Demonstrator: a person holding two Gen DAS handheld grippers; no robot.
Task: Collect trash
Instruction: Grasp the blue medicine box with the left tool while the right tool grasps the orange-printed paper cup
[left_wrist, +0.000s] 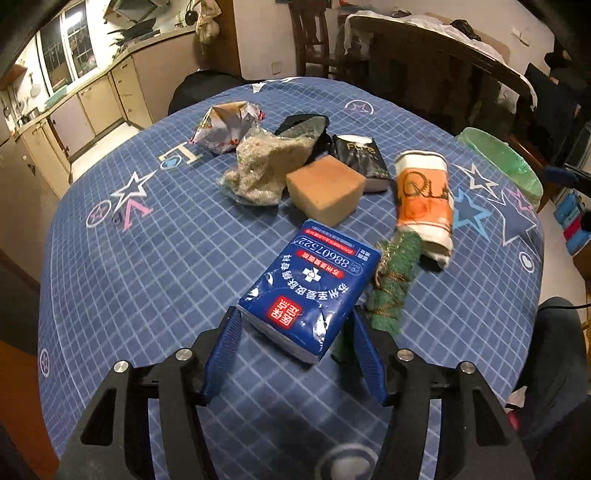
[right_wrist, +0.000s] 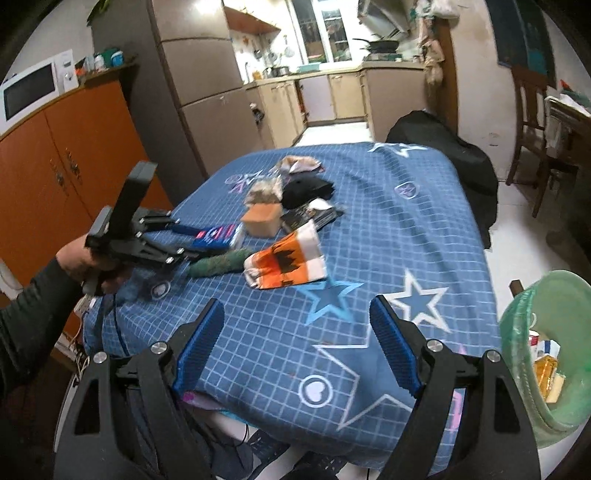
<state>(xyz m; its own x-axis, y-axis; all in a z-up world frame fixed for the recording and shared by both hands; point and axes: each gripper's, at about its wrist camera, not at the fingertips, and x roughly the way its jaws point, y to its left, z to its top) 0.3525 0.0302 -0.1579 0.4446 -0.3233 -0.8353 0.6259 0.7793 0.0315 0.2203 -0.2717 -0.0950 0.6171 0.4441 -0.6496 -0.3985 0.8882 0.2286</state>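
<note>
A blue tissue pack (left_wrist: 310, 280) lies on the blue star tablecloth (left_wrist: 147, 258), and my left gripper (left_wrist: 295, 315) is shut on its near end, one pad against each side. To its right lie a green scrubbing cloth (left_wrist: 395, 280) and a crushed orange-and-white paper cup (left_wrist: 424, 192). Behind it are a tan sponge (left_wrist: 325, 188), a black packet (left_wrist: 360, 158), a clear bag of crumbs (left_wrist: 258, 170) and a crumpled wrapper (left_wrist: 225, 125). My right gripper (right_wrist: 295, 304) stands open over the table's near edge, nothing between its fingers. The paper cup (right_wrist: 288, 258) is ahead of it.
A bin with a green liner (right_wrist: 546, 350) stands off the table's right edge, with some trash inside. A person's hand (right_wrist: 85, 262) holds the left gripper at the table's left side. An orange cabinet (right_wrist: 55, 166) and chairs (right_wrist: 532, 122) surround the table.
</note>
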